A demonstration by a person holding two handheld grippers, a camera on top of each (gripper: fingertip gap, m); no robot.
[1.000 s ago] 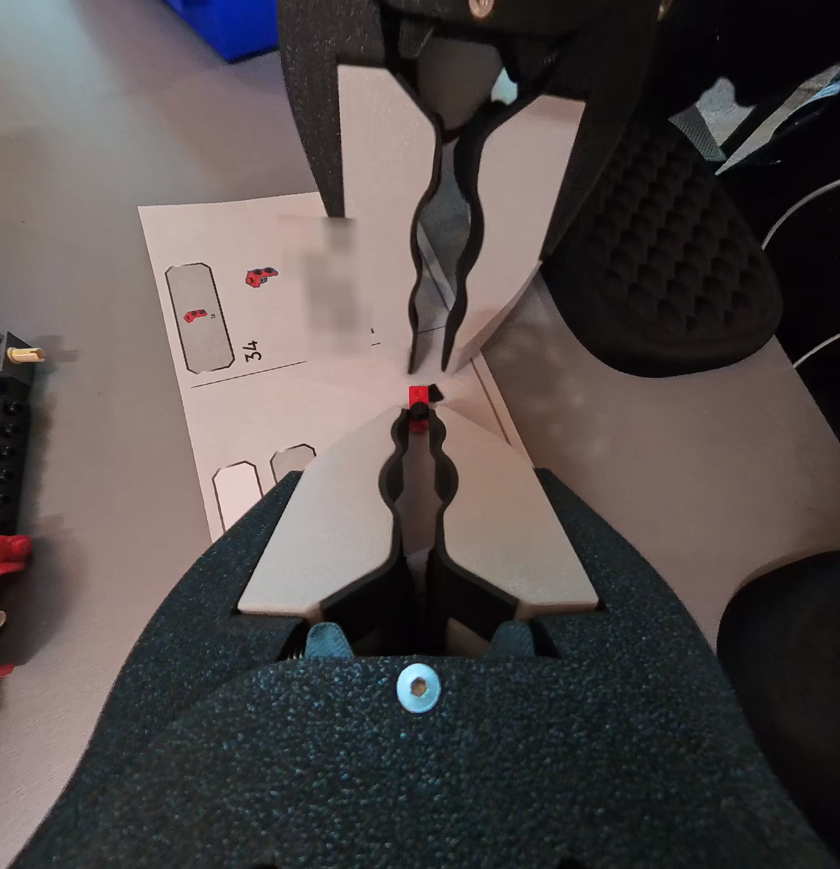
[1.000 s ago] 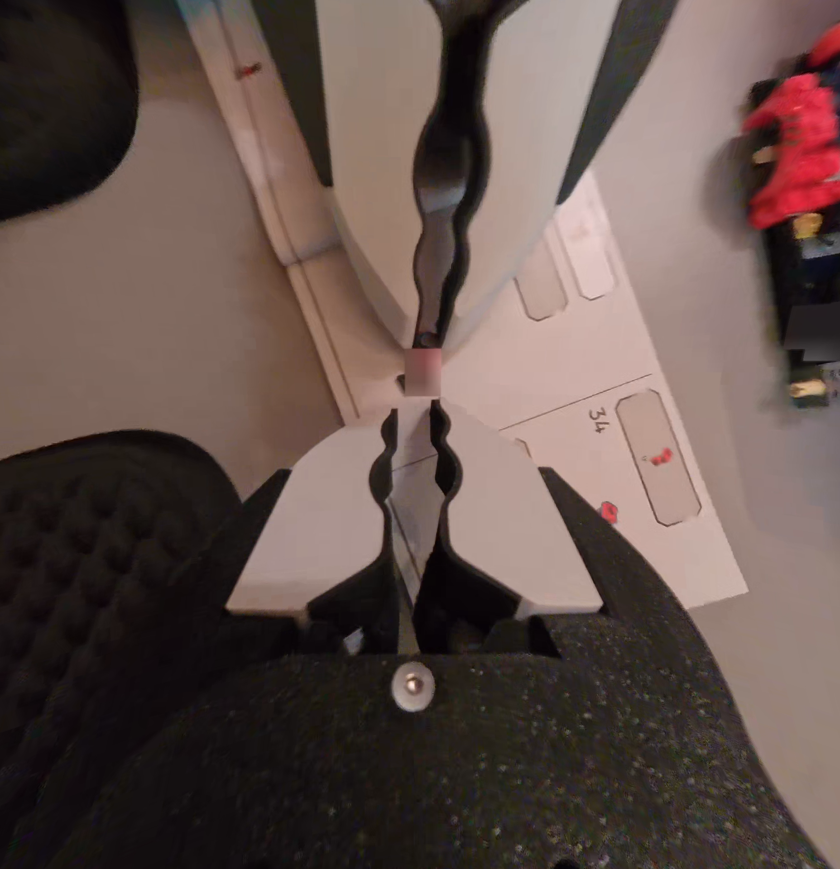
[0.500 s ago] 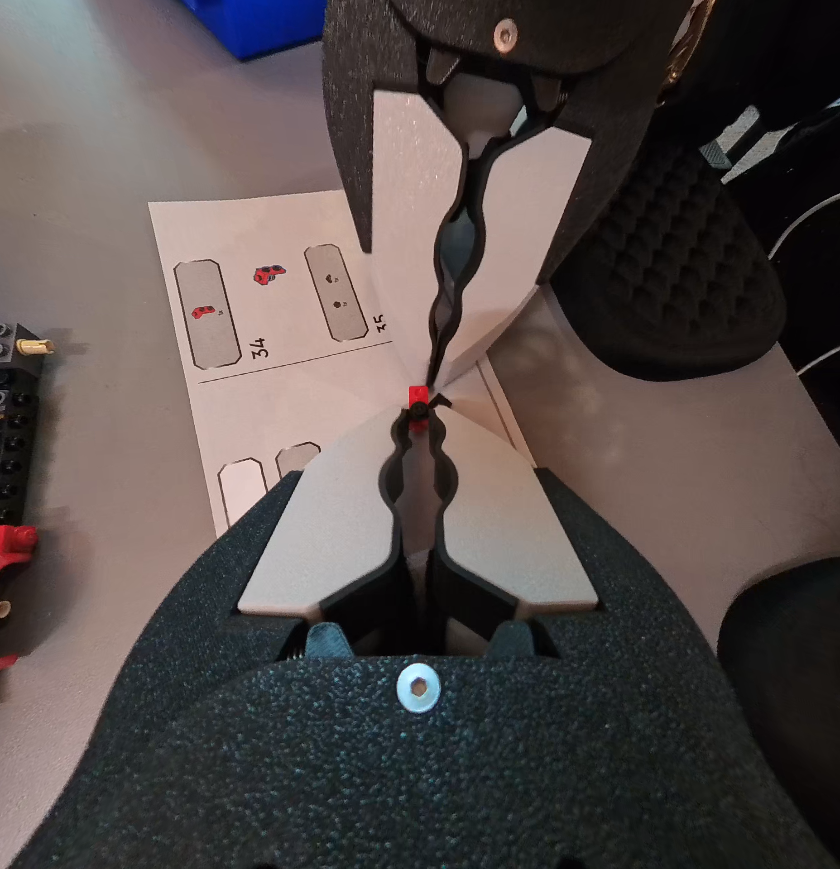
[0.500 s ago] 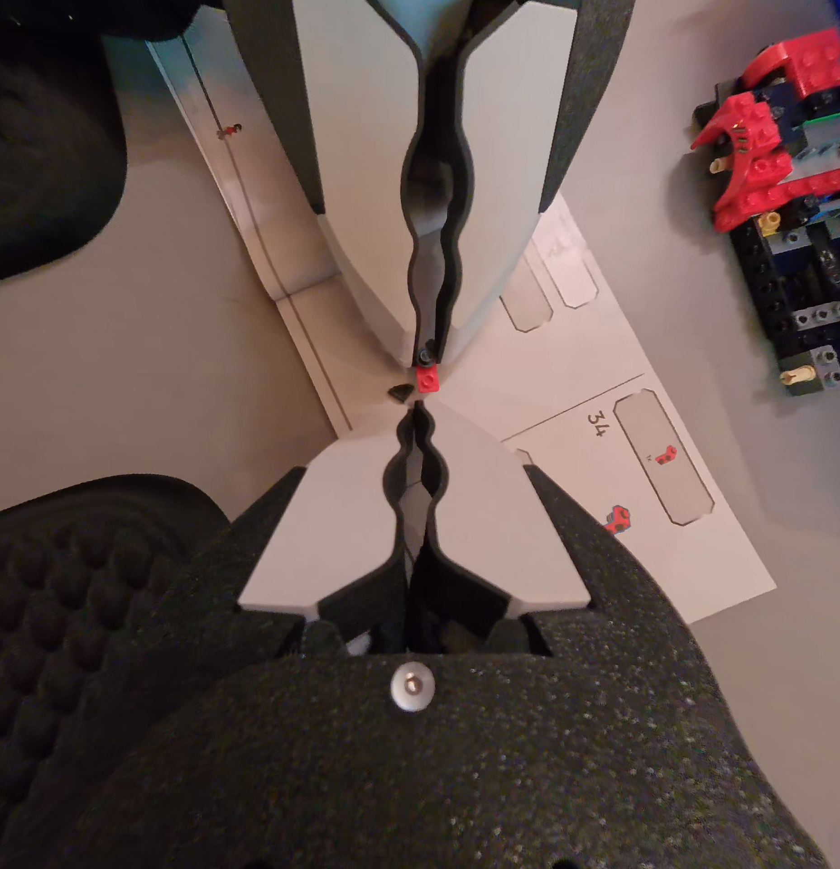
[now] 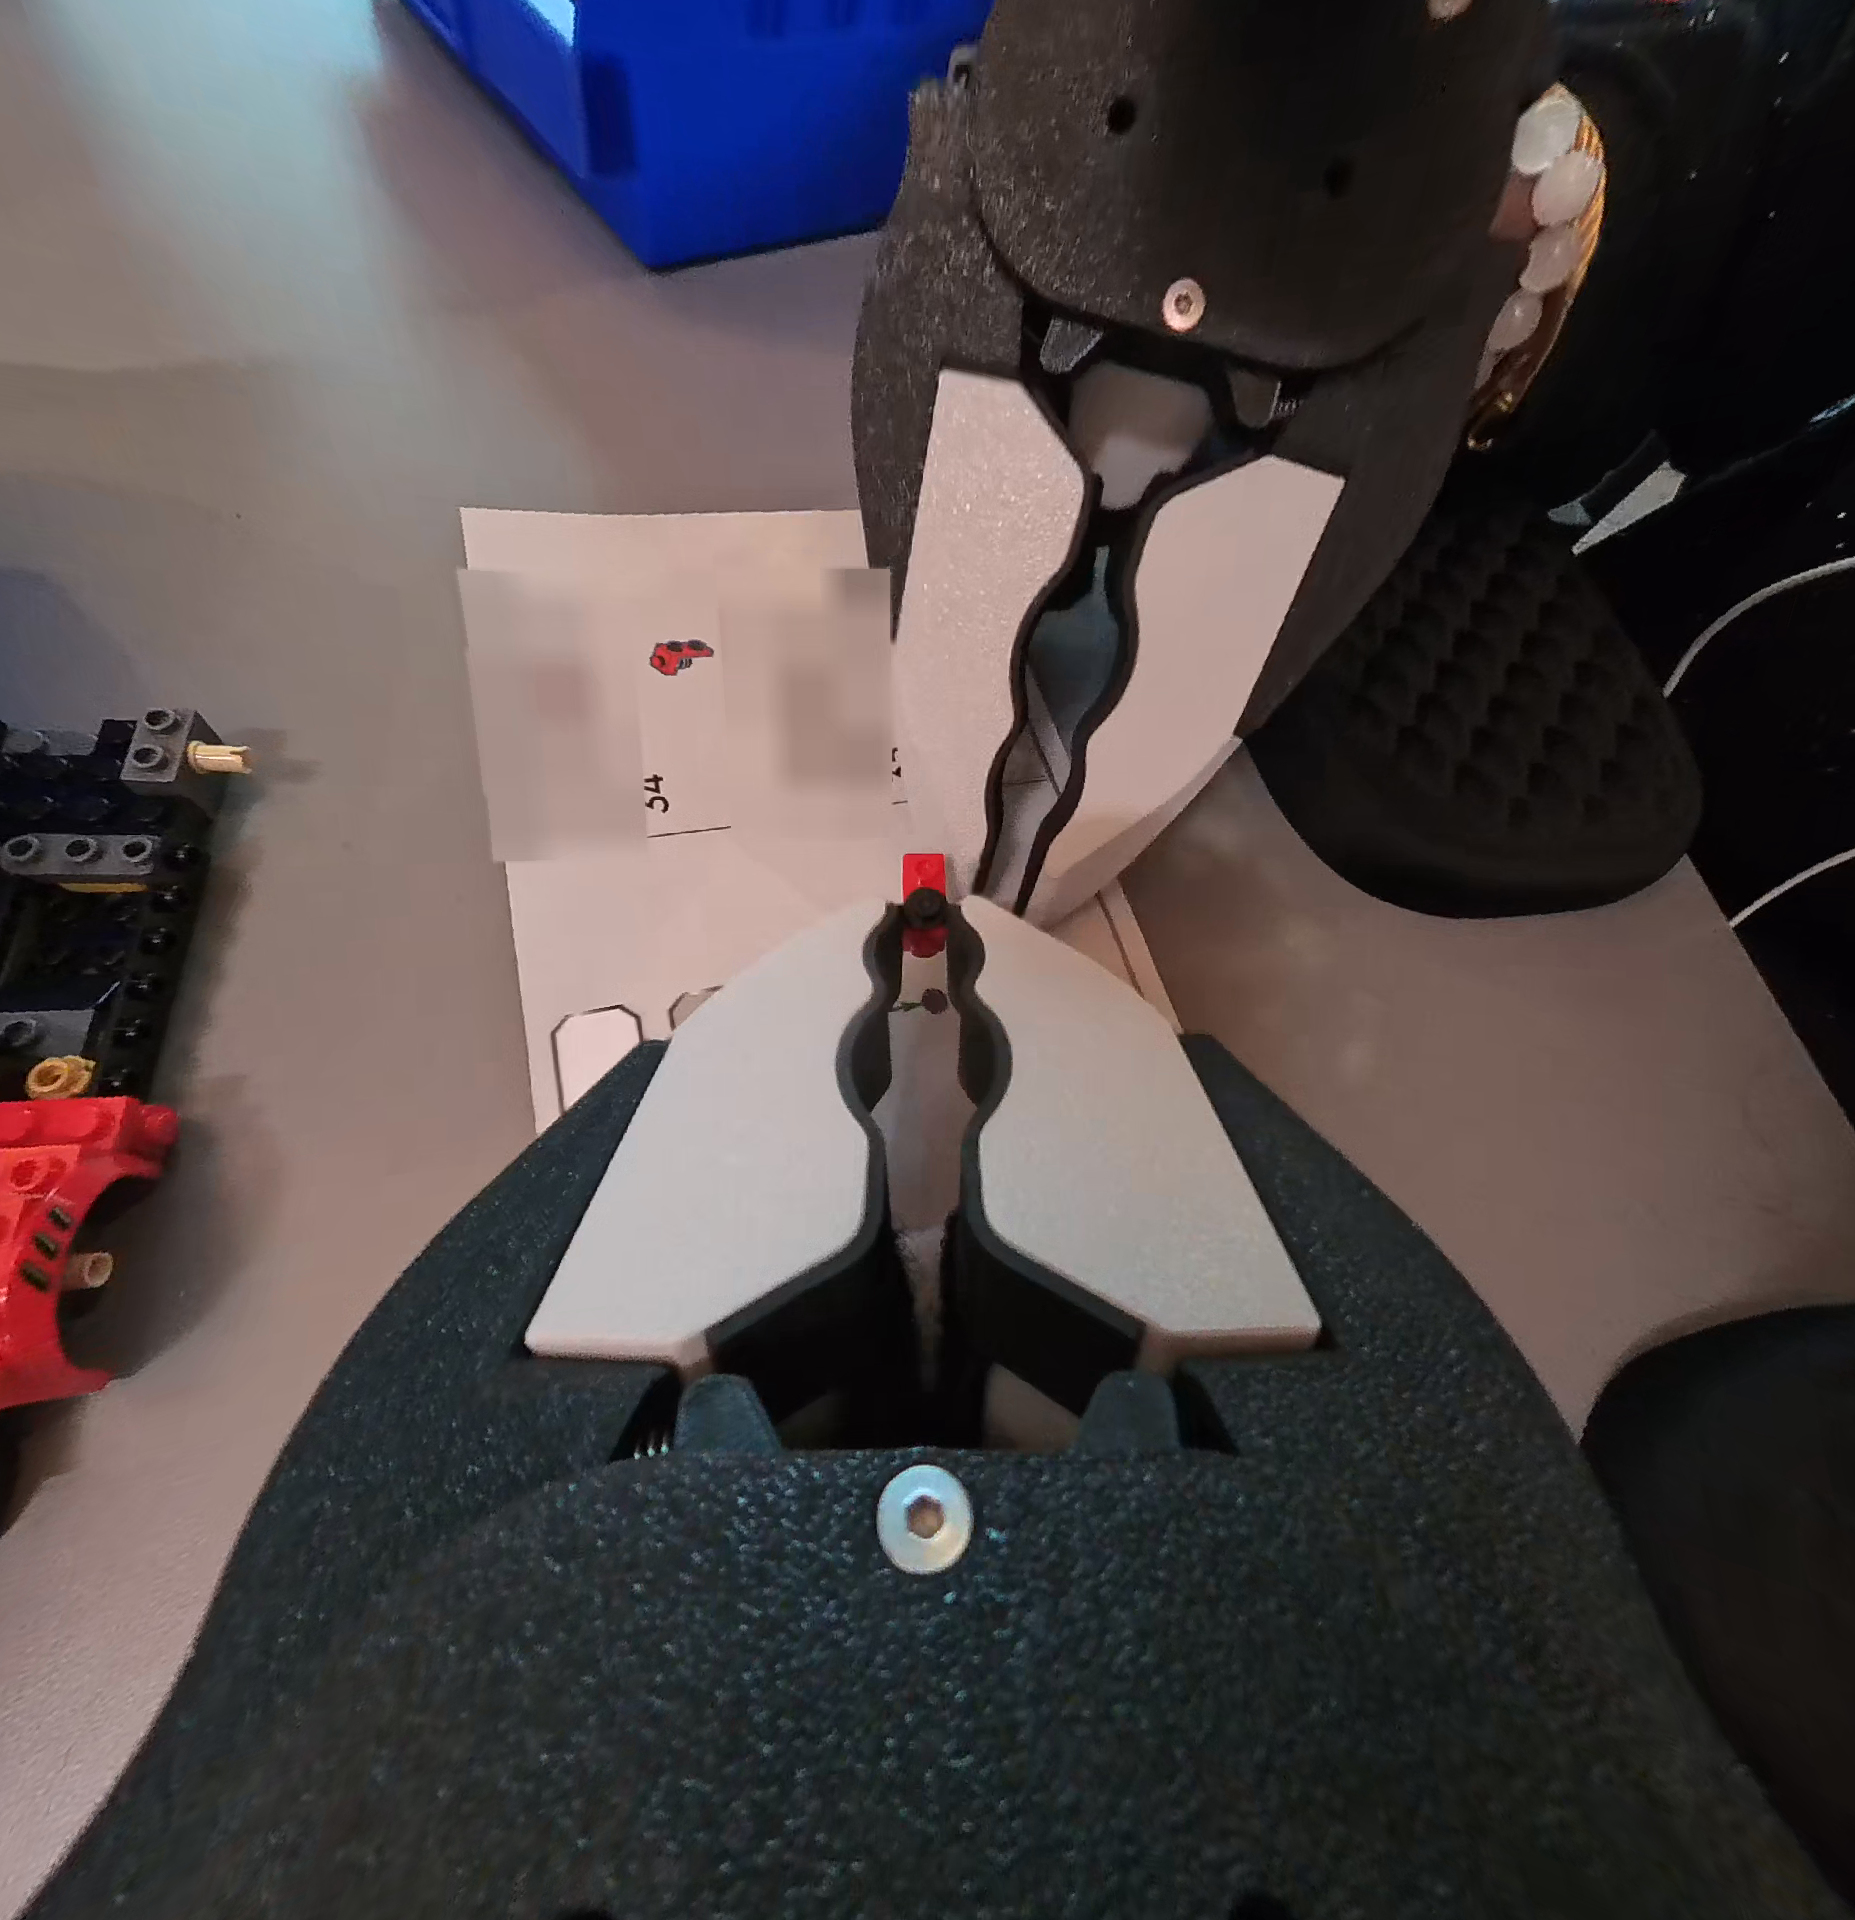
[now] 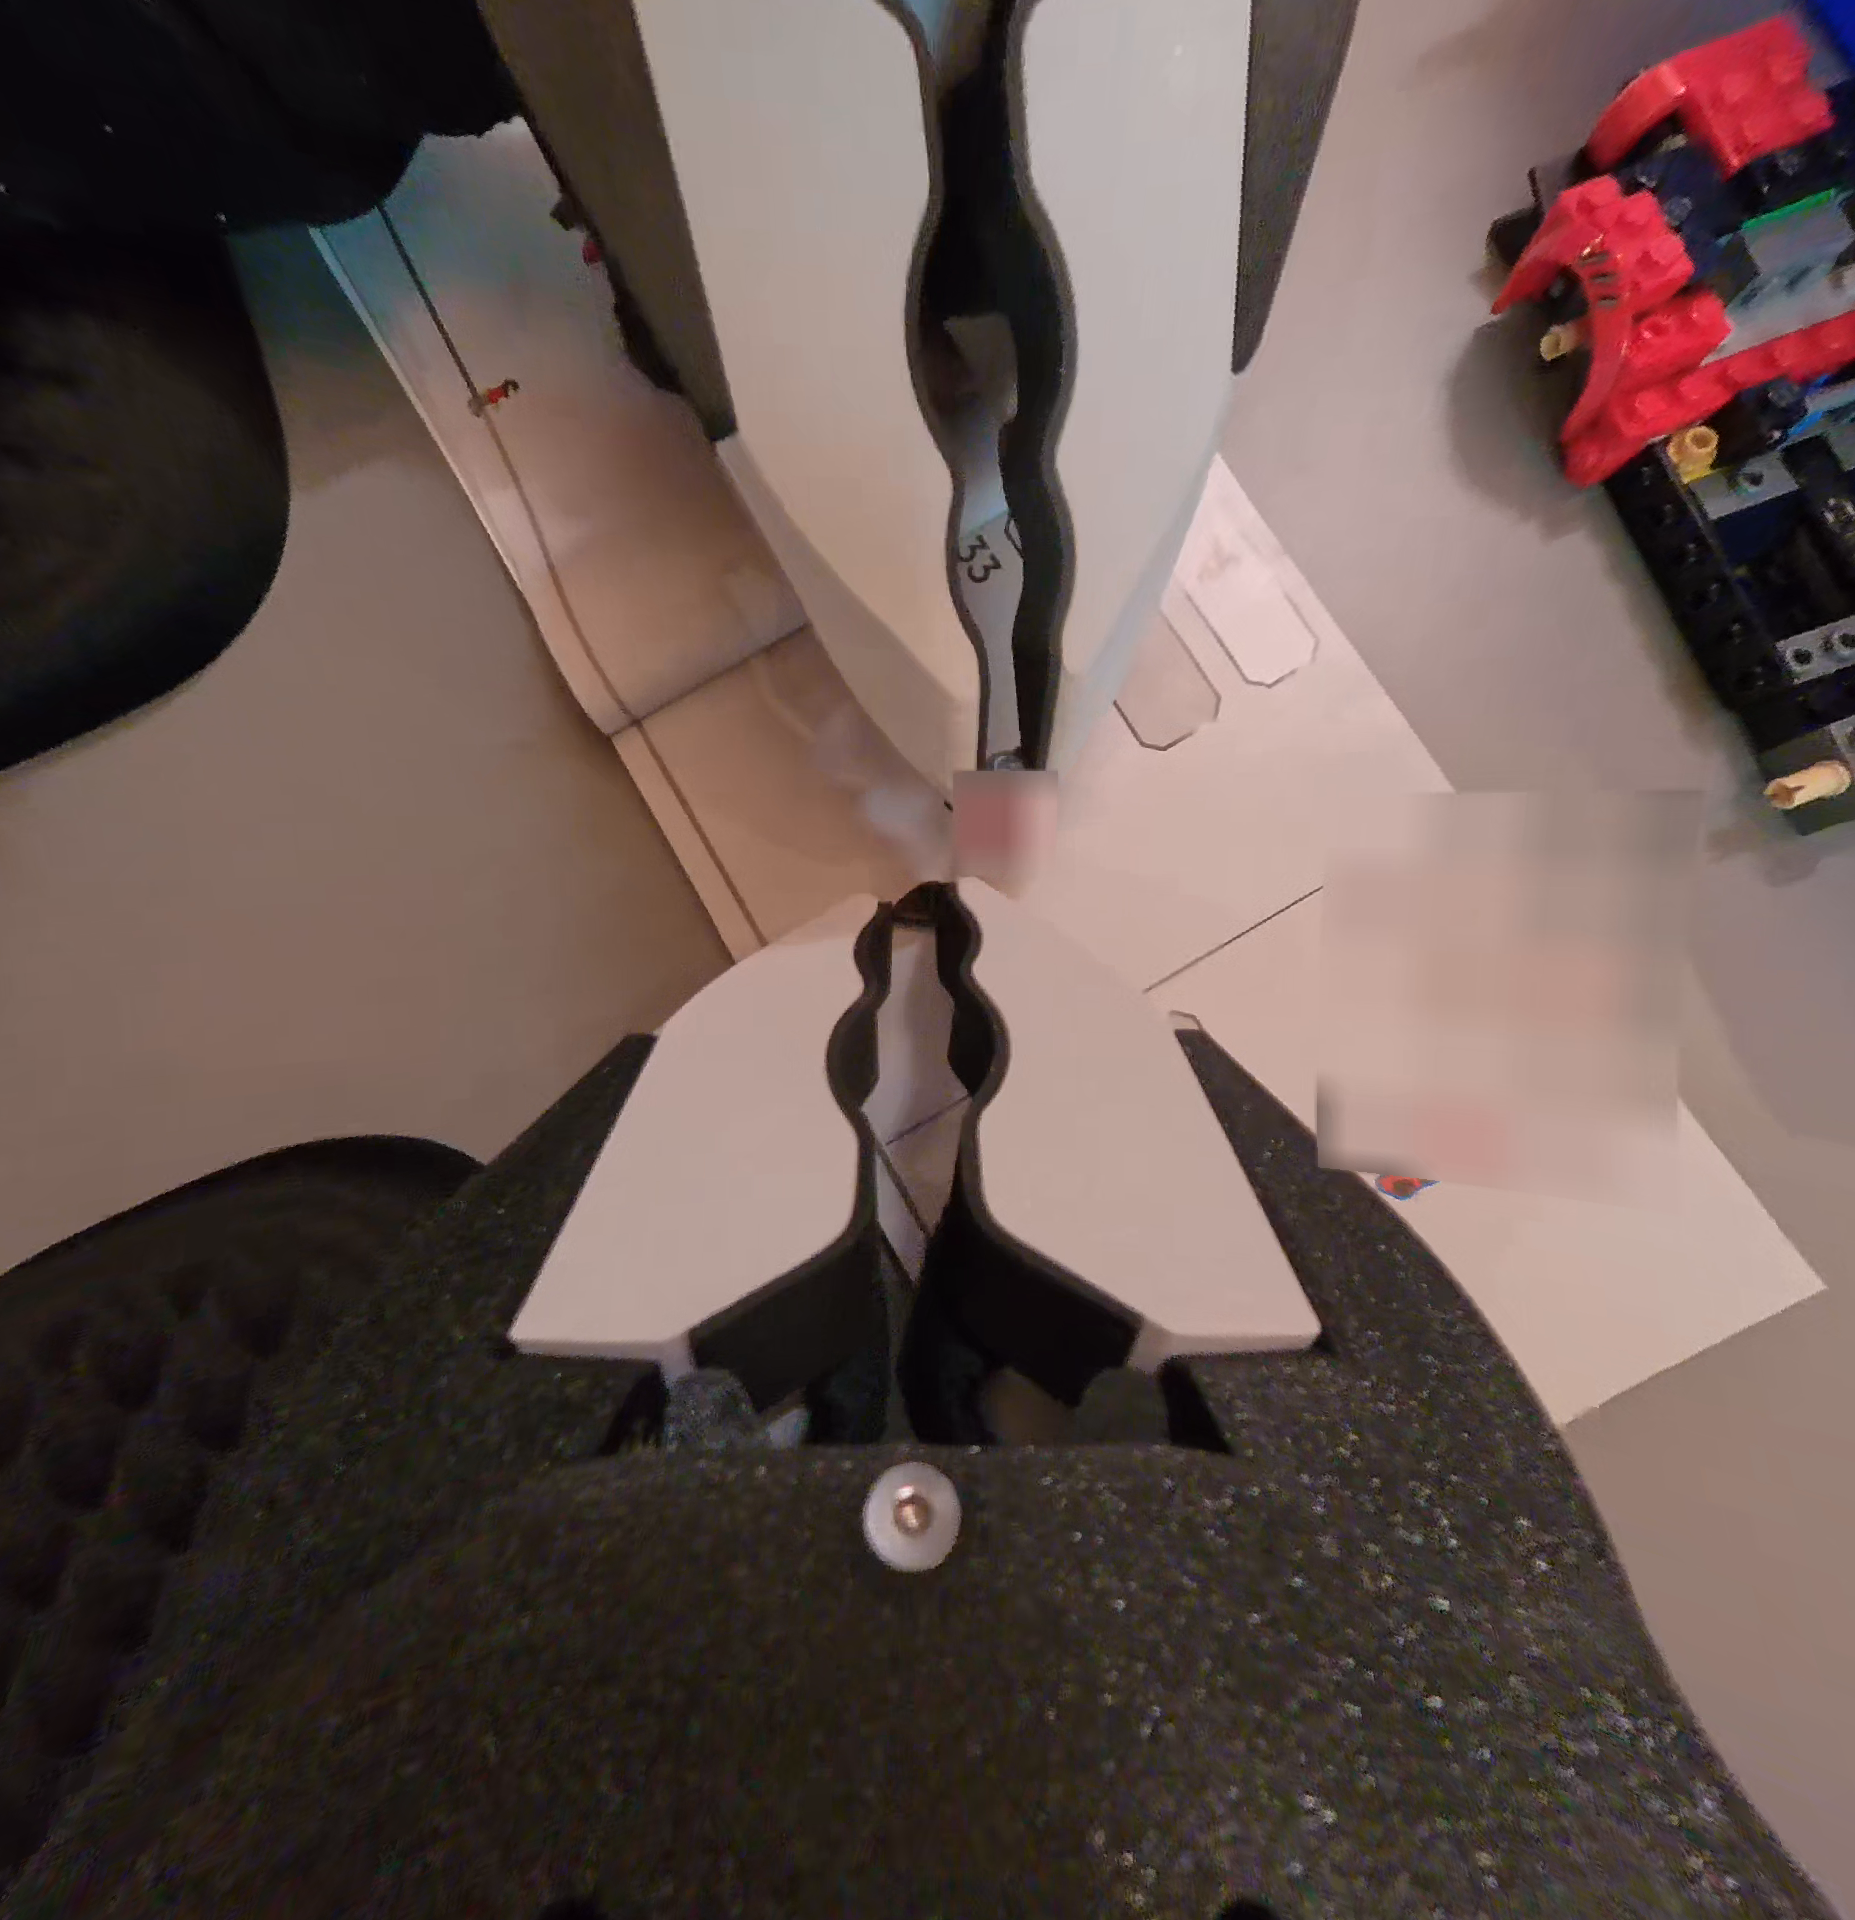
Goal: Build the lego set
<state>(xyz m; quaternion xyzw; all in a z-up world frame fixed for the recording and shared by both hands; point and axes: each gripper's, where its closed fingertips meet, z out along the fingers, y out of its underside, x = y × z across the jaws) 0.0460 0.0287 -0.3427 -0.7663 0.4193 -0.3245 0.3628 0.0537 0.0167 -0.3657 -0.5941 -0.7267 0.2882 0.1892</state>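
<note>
My left gripper (image 5: 923, 920) is shut on a small red brick (image 5: 923, 871) that carries a black stud, and holds it just above the instruction sheet (image 5: 611, 914). My right gripper (image 6: 928, 906) faces it tip to tip, its fingertips just right of the brick in the left wrist view (image 5: 998, 896). It is shut on a tiny dark piece (image 6: 915, 906). In the right wrist view the left gripper (image 6: 1011, 764) comes down from the top, and a mosaic patch covers the red brick. The partly built red and black model (image 5: 71, 935) sits at the left, and shows in the right wrist view (image 6: 1733, 416).
A blue bin (image 5: 715, 114) stands at the back. Black foam pads lie on the right (image 5: 1474, 707) and near right (image 5: 1754, 1558), also (image 6: 102, 499). White cables (image 5: 1754, 623) run at the far right. The grey table (image 5: 279, 364) lies under all. Both grippers' tips are close together, under 4 cm apart.
My right gripper has closed on the small dark piece that lay beside the red brick on the sheet. The left gripper still holds the red brick in the same place.
</note>
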